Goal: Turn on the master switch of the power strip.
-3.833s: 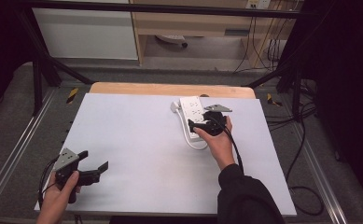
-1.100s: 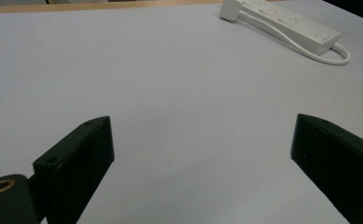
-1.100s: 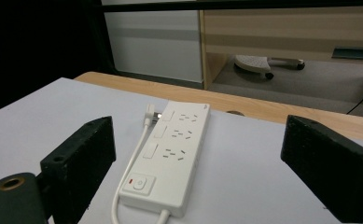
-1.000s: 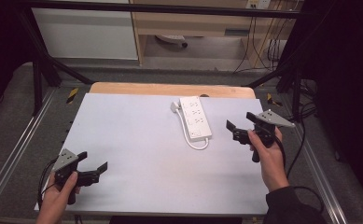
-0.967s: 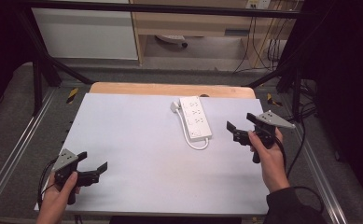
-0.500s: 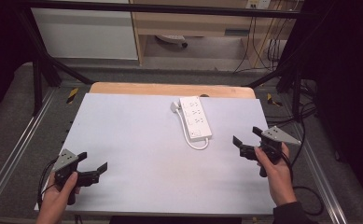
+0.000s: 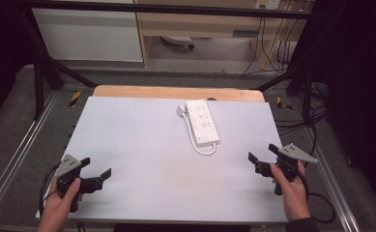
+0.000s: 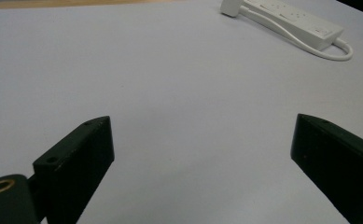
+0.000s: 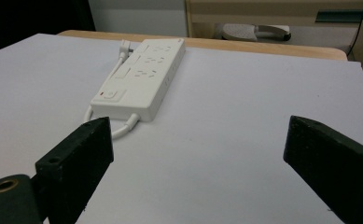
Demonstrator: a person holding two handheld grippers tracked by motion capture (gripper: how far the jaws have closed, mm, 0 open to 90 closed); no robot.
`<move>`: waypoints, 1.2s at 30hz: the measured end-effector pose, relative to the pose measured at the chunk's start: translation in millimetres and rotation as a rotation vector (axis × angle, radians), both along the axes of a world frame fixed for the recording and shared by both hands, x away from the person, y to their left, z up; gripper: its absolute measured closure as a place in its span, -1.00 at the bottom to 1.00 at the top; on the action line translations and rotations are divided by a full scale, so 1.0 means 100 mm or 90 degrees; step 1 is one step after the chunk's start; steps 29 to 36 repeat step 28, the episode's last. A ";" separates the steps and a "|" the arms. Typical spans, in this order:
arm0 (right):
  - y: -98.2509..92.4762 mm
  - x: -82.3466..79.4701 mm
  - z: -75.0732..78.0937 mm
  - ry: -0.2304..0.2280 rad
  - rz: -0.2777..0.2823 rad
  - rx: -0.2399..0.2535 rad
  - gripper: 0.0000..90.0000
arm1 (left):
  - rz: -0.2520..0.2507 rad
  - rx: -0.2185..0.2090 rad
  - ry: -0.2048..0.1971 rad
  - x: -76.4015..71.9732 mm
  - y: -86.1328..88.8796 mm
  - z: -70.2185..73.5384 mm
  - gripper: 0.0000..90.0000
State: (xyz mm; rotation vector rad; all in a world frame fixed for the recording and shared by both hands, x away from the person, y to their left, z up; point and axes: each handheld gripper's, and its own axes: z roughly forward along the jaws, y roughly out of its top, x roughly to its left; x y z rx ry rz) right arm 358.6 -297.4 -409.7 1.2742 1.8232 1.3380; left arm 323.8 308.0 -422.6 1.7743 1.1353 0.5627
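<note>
white plastic, the power strip (image 7: 202, 122) lies flat toward the far middle of the table (image 7: 142, 145), its cord (image 7: 203, 147) looped at the near end and its plug (image 7: 181, 111) resting beside the far end. we hold our right gripper (image 7: 262, 163) near the table's right edge, jaws spread wide and holding nothing, well apart from the strip. our left gripper (image 7: 97, 177) sits at the near left corner, jaws likewise spread over bare tabletop.

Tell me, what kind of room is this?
Probably a lab or workshop set up for recording. A white-topped table stands inside a black metal frame, cables hang by the far shelves, and a person's hands hold a left gripper and a right gripper near a power strip.
</note>
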 end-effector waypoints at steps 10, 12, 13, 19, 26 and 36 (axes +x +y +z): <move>0.01 -0.08 -0.19 0.014 -0.002 -0.015 -0.90 | -0.001 0.000 0.000 0.00 0.00 0.00 -0.87; 0.02 -0.09 -0.20 0.018 0.000 -0.026 -0.91 | -0.002 -0.001 0.000 0.00 0.00 0.00 -0.87; 0.03 -0.09 -0.21 0.020 0.002 -0.026 -0.92 | -0.002 -0.002 0.001 0.00 0.00 0.00 -0.87; 0.12 -0.12 -0.28 0.041 0.024 -0.053 -0.88 | -0.006 0.001 -0.001 0.00 -0.01 0.00 -0.87; 0.25 -0.05 -0.39 0.090 0.030 -0.104 -0.84 | -0.007 -0.002 -0.001 0.00 -0.02 0.00 -0.87; 0.28 -0.01 -0.45 0.120 0.025 -0.129 -0.85 | -0.010 -0.001 0.000 0.00 -0.03 0.00 -0.87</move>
